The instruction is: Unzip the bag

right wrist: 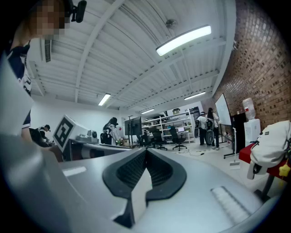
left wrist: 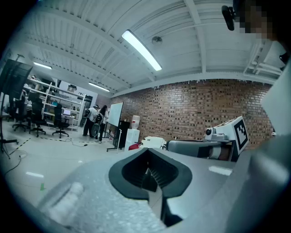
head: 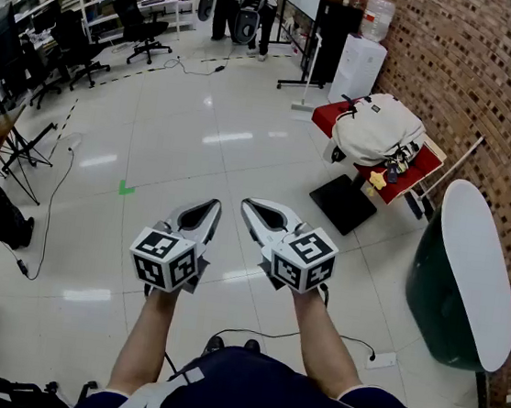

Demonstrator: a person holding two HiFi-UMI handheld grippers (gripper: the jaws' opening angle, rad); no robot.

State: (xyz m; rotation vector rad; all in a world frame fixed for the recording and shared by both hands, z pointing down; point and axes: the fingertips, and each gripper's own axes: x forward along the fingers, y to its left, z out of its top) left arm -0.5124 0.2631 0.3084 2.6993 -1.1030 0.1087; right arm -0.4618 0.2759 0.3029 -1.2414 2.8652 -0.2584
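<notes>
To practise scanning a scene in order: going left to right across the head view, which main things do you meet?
left gripper → right gripper → bag → round table

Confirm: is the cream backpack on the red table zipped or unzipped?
Cannot tell. The cream fabric backpack lies on the red-topped table, too distant in every view for its zipper to show.

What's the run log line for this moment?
task: not started | left gripper: shut, empty | right gripper: shut, empty | bag: on red table, untouched
</notes>
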